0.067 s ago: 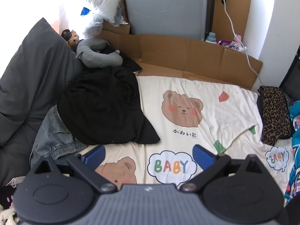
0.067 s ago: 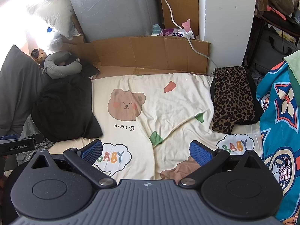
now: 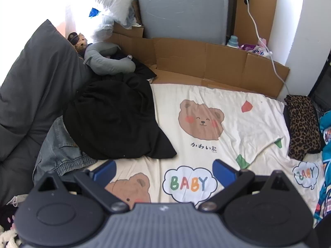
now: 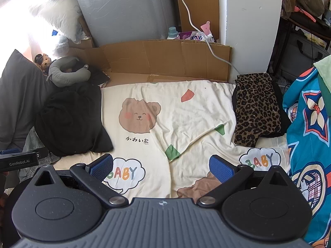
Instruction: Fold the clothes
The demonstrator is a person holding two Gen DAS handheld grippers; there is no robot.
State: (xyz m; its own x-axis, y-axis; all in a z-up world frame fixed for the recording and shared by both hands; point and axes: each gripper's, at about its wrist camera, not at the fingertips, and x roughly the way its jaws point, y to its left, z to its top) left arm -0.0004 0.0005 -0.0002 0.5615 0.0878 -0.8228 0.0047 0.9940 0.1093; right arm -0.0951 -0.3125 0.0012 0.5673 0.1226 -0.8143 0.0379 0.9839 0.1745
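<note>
Off to the left claw's forward-left lies the black garment, nearer it than the right claw; both claws gape wide, empty.

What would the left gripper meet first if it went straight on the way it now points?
Probably the cream bear-print sheet. The open left gripper points over the "BABY" cloud towards the bear face, with the black garment off to its left. Depth is unclear.

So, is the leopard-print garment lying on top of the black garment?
No. The leopard-print garment lies at the right edge of the bear-print sheet, well apart from the black garment heaped at the left.
</note>
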